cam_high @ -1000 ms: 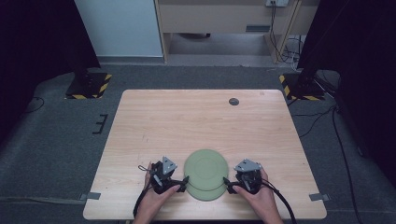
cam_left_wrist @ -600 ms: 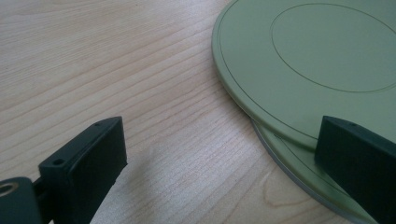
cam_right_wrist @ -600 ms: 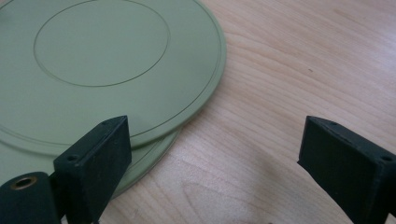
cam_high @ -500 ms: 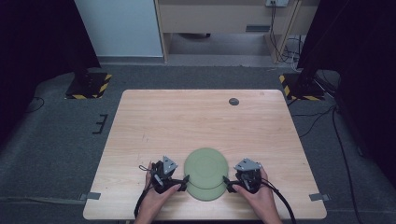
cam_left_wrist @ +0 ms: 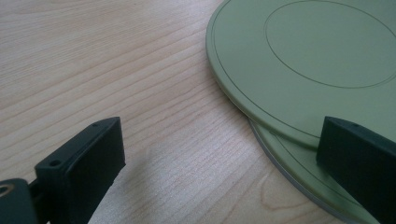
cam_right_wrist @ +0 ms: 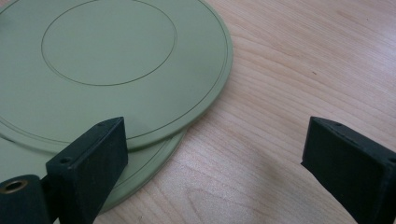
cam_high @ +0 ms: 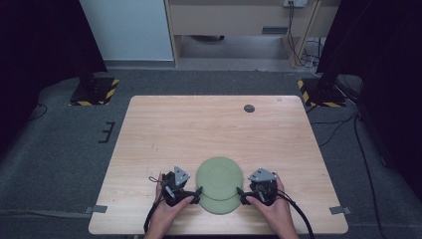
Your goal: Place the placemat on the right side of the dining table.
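Two flat green plates lie stacked near the table's front edge, the upper plate (cam_high: 219, 177) shifted a little farther back than the lower plate (cam_high: 219, 207). My left gripper (cam_high: 196, 194) sits just left of the stack and is open. In the left gripper view its jaws straddle bare wood, the right jaw over the edge of the lower plate (cam_left_wrist: 299, 173), with the upper plate (cam_left_wrist: 303, 60) ahead. My right gripper (cam_high: 242, 195) sits open at the stack's right. Its left jaw rests over the rim of the upper plate (cam_right_wrist: 107, 65) and the lower plate (cam_right_wrist: 144, 161).
A wooden table (cam_high: 209, 129) stands on grey carpet. A small dark round disc (cam_high: 249, 108) lies near its far edge. Black stands with yellow-striped bases (cam_high: 94, 89) flank the far corners. Cables trail from both grippers off the front edge.
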`<state>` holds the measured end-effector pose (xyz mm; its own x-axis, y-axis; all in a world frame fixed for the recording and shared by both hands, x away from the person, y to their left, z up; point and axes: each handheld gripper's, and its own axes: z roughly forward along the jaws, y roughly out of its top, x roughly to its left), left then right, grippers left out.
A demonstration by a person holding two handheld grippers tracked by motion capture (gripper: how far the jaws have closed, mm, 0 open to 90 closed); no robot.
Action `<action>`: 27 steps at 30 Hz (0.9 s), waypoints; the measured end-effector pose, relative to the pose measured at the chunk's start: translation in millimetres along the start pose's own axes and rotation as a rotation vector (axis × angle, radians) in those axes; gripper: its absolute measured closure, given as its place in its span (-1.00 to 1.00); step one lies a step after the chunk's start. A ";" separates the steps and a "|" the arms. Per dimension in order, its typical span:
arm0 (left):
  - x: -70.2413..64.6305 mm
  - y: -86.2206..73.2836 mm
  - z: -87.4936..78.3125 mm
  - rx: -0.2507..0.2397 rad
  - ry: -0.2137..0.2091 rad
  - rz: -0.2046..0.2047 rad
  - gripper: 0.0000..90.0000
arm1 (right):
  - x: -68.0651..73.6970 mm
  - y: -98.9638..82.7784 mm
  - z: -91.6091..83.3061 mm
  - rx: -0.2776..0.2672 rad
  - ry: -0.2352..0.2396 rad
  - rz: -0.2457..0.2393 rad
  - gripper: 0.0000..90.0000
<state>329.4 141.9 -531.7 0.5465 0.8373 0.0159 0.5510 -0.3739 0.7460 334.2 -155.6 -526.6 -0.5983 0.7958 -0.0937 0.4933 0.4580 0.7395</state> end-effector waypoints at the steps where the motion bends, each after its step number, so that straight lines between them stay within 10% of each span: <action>1: -0.4 -0.2 -0.5 0.001 -0.002 -0.001 -0.96 | -0.5 -0.8 -0.4 0.001 0.010 0.002 -0.81; 27: -2.9 0.9 2.5 -0.009 0.004 -0.008 -0.99 | 3.2 0.9 0.6 0.001 0.008 -0.003 -0.84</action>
<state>329.9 138.2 -532.7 0.5397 0.8417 0.0126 0.5498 -0.3638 0.7519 333.1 -152.4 -526.7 -0.6047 0.7913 -0.0903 0.4926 0.4606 0.7384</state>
